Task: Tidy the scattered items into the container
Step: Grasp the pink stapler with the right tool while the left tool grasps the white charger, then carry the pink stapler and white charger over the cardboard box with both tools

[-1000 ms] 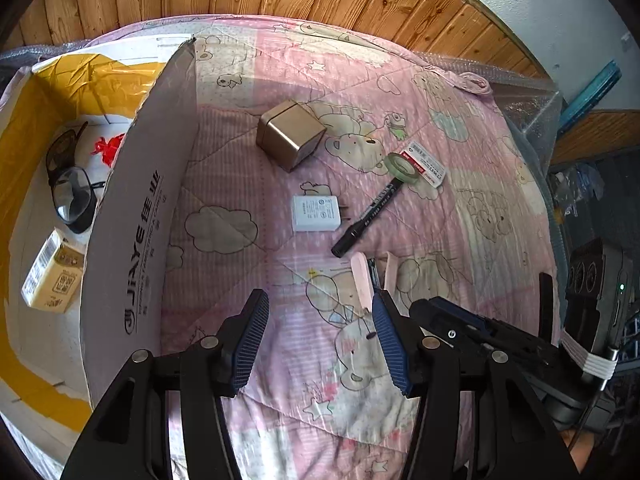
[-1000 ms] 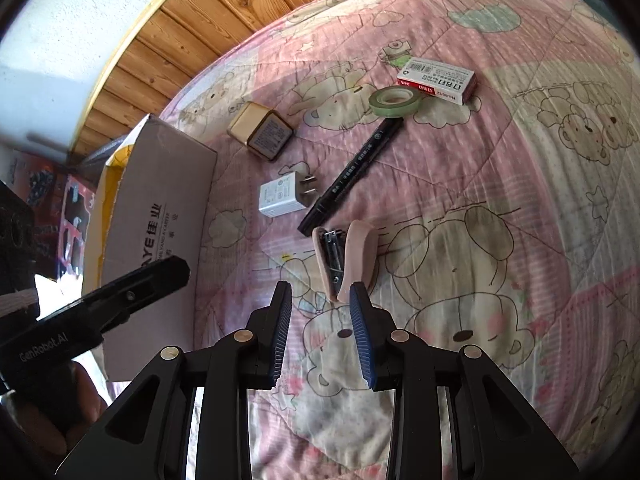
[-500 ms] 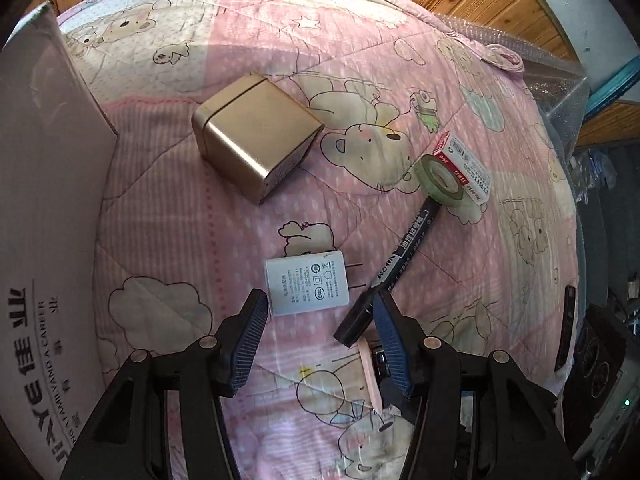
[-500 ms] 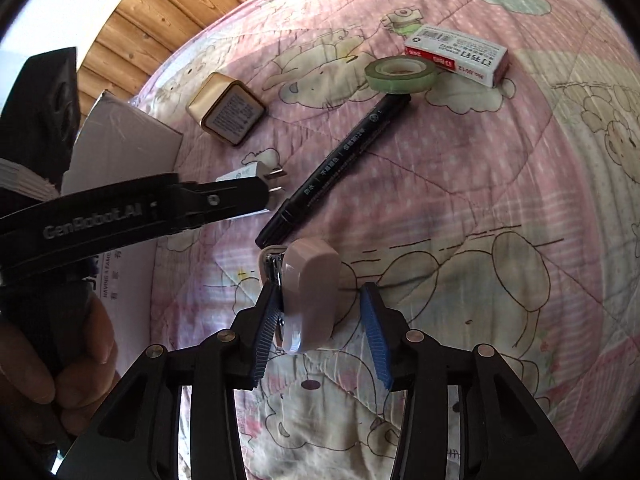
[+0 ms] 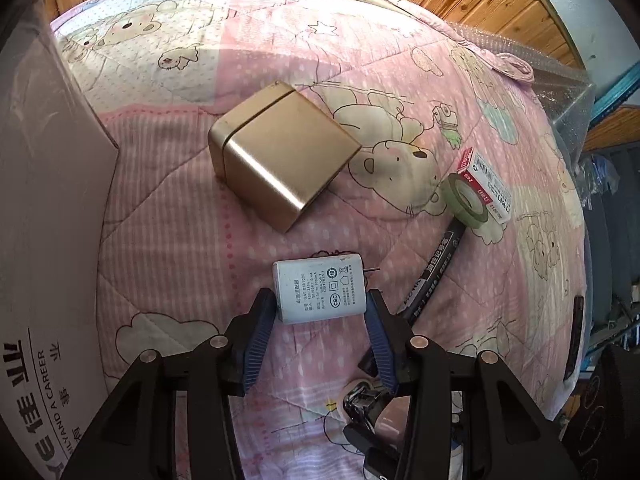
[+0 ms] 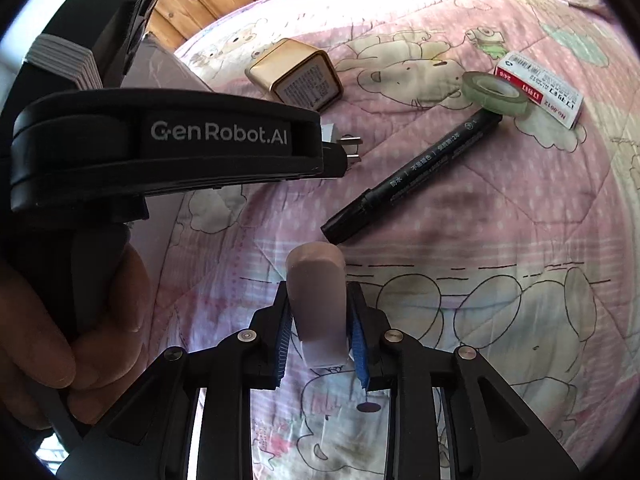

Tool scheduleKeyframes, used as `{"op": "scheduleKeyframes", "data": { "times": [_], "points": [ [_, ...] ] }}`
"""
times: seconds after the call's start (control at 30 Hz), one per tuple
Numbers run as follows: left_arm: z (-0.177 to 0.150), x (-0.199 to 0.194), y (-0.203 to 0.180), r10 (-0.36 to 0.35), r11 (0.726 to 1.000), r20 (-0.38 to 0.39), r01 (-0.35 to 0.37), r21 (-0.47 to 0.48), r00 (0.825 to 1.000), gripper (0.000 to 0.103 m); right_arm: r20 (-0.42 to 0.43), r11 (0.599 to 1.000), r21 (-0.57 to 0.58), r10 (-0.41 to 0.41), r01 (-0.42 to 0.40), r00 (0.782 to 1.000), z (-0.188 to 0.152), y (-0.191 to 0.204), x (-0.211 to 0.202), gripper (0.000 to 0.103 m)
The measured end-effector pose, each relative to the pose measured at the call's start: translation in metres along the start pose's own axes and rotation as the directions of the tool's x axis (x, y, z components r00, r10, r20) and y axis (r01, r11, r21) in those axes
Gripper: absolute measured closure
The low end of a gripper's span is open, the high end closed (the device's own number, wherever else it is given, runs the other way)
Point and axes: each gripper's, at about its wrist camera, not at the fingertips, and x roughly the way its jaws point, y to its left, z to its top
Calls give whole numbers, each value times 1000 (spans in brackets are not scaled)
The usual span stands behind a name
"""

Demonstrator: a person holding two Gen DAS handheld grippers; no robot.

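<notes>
A: Left gripper (image 5: 320, 320)?
B: Your 2 pads bracket the white charger (image 5: 319, 294) at lower centre, touching both sides, clamped. Cardboard box (image 5: 48, 240) wall fills the frame's left.
A: Right gripper (image 6: 320, 336)?
B: Pinched on the pink stapler (image 6: 318, 300), lower centre. Black marker (image 6: 412, 178), tape roll (image 6: 496, 94), staple box (image 6: 540, 88) and gold tin (image 5: 280, 152) lie on the quilt (image 5: 168, 208).
</notes>
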Motion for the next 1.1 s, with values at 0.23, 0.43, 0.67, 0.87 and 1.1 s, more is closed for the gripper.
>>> {"op": "scheduleKeyframes", "data": {
  "times": [0.23, 0.43, 0.67, 0.87, 1.1],
  "points": [
    [-3, -9, 7, -3, 1000, 10, 4, -19, 1000, 57, 27, 1000, 20, -5, 4, 1000, -2, -14, -26, 76],
    [-8, -21, 7, -9, 999, 24, 10, -30, 1000, 57, 26, 999, 34, -16, 15, 1000, -13, -23, -38, 76],
    [-21, -32, 4, -5, 1000, 19, 6, -30, 1000, 57, 32, 1000, 22, -11, 10, 999, -16, -26, -46, 76],
    [-35, -52, -1, -18, 1000, 39, 19, -25, 999, 57, 48, 1000, 5, -12, 12, 999, -12, 5, -47, 76],
    [-57, -72, -2, -28, 999, 61, 30, -30, 998, 57, 56, 1000, -24, -19, 20, 998, -18, 24, -57, 76]
  ]
}}
